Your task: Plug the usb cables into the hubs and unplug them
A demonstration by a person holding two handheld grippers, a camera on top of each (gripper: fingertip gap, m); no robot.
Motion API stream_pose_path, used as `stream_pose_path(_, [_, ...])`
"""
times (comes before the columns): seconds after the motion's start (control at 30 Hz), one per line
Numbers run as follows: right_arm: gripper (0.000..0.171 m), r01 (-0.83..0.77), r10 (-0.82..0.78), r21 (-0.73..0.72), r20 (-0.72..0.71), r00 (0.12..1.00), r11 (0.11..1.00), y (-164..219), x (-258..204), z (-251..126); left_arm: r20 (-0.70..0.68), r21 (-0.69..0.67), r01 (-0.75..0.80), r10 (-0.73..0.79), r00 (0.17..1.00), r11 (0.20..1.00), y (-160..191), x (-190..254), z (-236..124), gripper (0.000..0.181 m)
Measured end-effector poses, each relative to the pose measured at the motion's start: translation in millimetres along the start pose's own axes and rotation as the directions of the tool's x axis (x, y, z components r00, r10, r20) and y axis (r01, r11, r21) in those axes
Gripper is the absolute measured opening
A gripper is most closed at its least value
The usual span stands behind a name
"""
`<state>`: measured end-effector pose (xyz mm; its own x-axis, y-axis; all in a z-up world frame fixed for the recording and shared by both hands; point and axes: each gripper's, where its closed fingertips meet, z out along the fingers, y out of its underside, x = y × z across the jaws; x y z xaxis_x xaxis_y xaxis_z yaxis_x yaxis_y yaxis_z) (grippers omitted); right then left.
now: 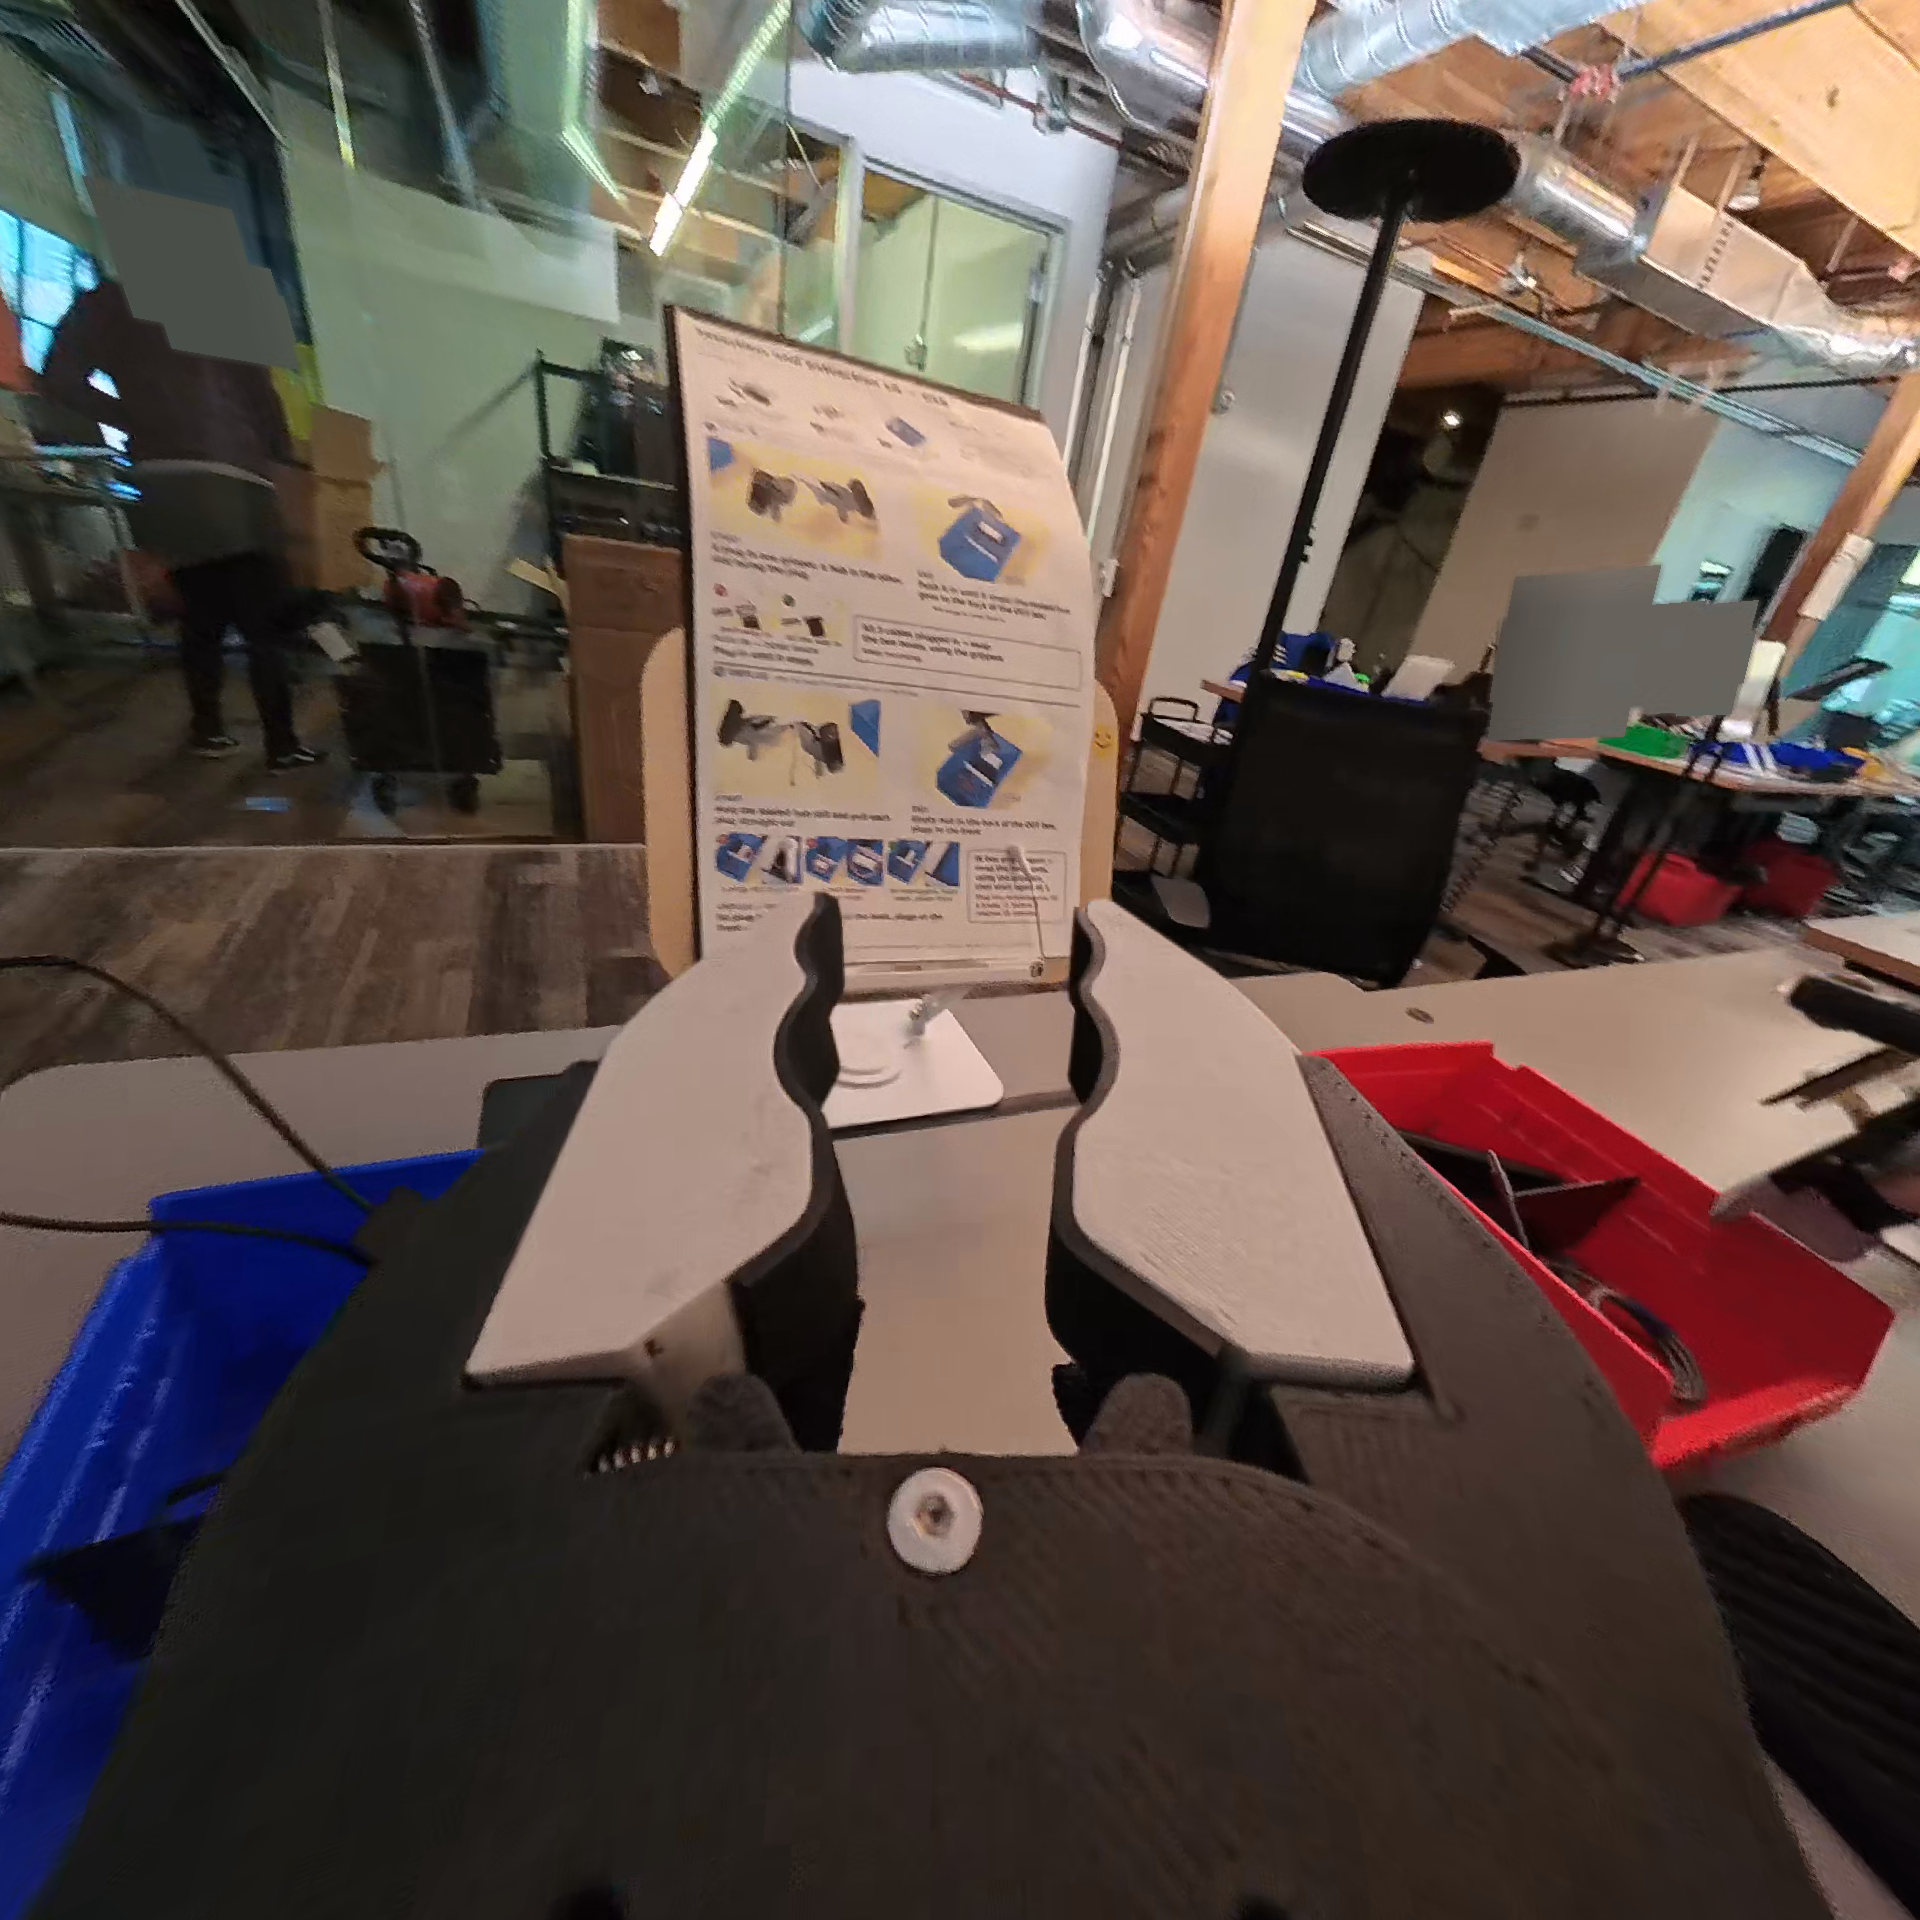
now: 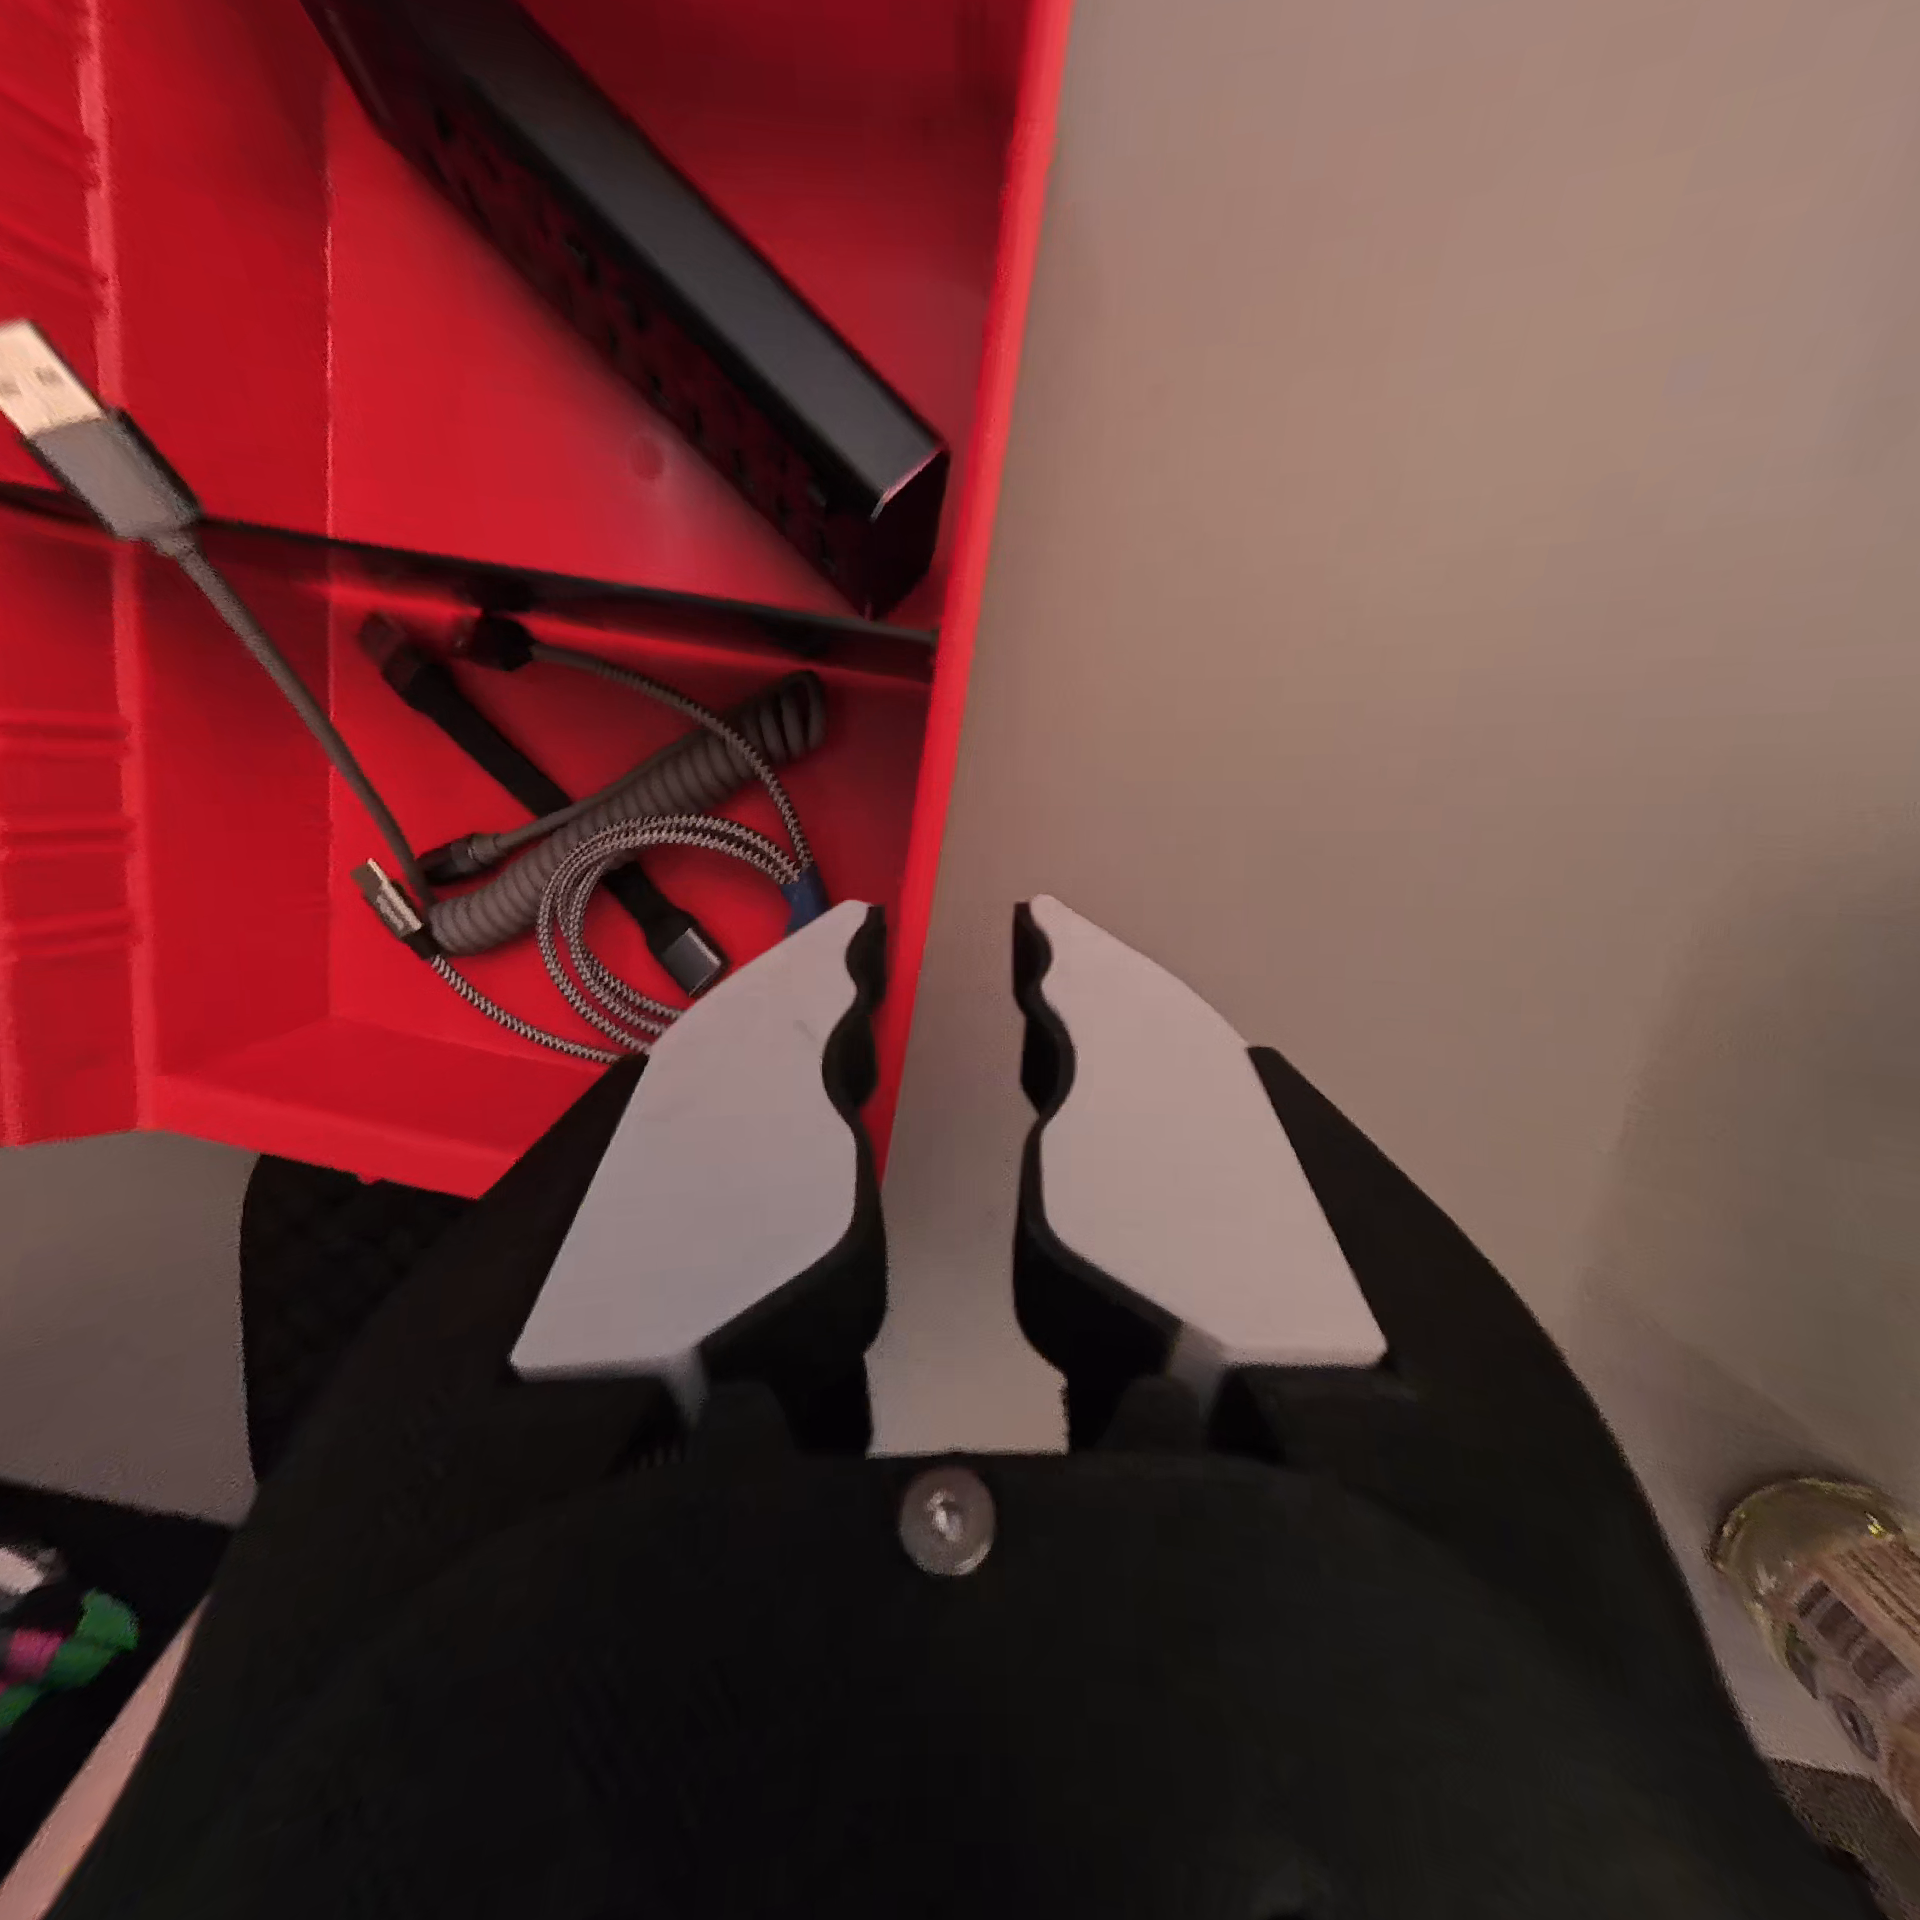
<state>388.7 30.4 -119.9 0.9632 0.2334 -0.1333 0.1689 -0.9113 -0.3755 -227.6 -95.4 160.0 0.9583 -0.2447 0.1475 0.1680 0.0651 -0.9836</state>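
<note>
My left gripper [image 1: 951, 935] is open and empty, held level above the grey table between a blue bin [image 1: 156, 1382] and a red bin [image 1: 1621, 1226]. My right gripper [image 2: 948, 914] is open and empty, looking down over the red bin's [image 2: 966, 520] right wall. In the bin's near compartment lie several USB cables [image 2: 623, 883], coiled and braided. One grey cable [image 2: 281, 696] rises up with its USB plug [image 2: 42, 390] at the left edge. A long black hub [image 2: 665, 301] leans in the far compartment behind a black divider [image 2: 520, 592]. The right gripper [image 1: 1860, 1122] shows at the left view's right edge.
An instruction sheet on a stand [image 1: 883, 665] stands at the table's far edge. A thin black cable [image 1: 208, 1060] runs into the blue bin. A person [image 1: 208, 540] stands far off at the left. A shoe [image 2: 1829, 1621] shows below the table edge.
</note>
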Motion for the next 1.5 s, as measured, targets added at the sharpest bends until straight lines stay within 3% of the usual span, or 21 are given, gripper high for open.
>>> stream_pose_path(0.1, [0.03,0.006,0.004,0.102,-0.094,0.996,0.995,-14.0,8.2,-23.4,0.036,0.008,-0.01,0.01,0.999,1.0,-5.4,-4.2,-4.6,0.034])
stream_pose_path(0.23, [0.03,0.111,-0.027,0.316,-0.258,0.966,0.942,-49.3,5.0,-70.9,-0.179,-0.286,-0.17,0.122,0.976,0.943,10.4,6.1,35.5,0.031])
stream_pose_path(0.37, [0.033,0.337,-0.187,0.491,-0.331,0.925,0.803,-83.8,-34.1,-105.3,-0.303,-0.43,-0.367,0.25,0.919,0.825,44.0,-45.4,72.5,0.035])
stream_pose_path(0.43, [0.034,0.422,-0.235,0.526,-0.386,0.892,0.738,-94.1,-46.2,-115.7,-0.262,-0.53,-0.388,0.289,0.921,0.754,77.6,-99.2,79.6,0.046])
stream_pose_path(0.53, [0.038,0.485,-0.243,0.541,-0.458,0.855,0.688,-104.9,-54.8,-127.1,-0.189,-0.65,-0.302,0.237,0.953,0.697,131.8,-167.0,82.8,0.057])
stream_pose_path(0.67, [0.038,0.542,-0.264,0.556,-0.502,0.823,0.631,-115.0,-70.0,-134.8,-0.053,-0.705,-0.097,0.084,0.995,0.703,183.3,-216.4,94.3,0.061])
stream_pose_path(0.83, [0.038,0.585,-0.296,0.534,-0.531,0.794,0.611,-116.8,-78.4,-135.5,0.004,-0.755,-0.066,0.105,0.994,0.653,222.7,-252.2,107.5,0.067])
stream_pose_path(0.97, [0.038,0.608,-0.342,0.457,-0.538,0.77,0.649,-107.9,-76.3,-126.2,0.003,-0.778,-0.086,0.141,0.99,0.622,237.9,-267.2,113.9,0.069])
stream_pose_path(1.03, [0.038,0.615,-0.355,0.429,-0.544,0.76,0.661,-105.8,-75.4,-123.8,0.007,-0.808,-0.045,0.086,0.996,0.588,248.2,-268.5,115.5,0.073])
stream_pose_path(1.17, [0.038,0.626,-0.387,0.393,-0.534,0.752,0.674,-105.3,-78.5,-116.6,-0.025,-0.839,-0.005,-0.028,0.999,0.544,256.5,-259.3,121.3,0.061])
stream_pose_path(1.37, [0.038,0.634,-0.4,0.365,-0.539,0.741,0.682,-103.4,-73.2,-112.6,-0.046,-0.895,-0.014,-0.06,0.997,0.447,272.0,-255.4,119.6,0.037])
stream_pose_path(1.5, [0.037,0.634,-0.395,0.379,-0.54,0.743,0.675,-102.6,-71.8,-115.5,-0.147,-0.833,-0.026,-0.177,0.973,0.552,247.6,-225.6,125.1,0.012])
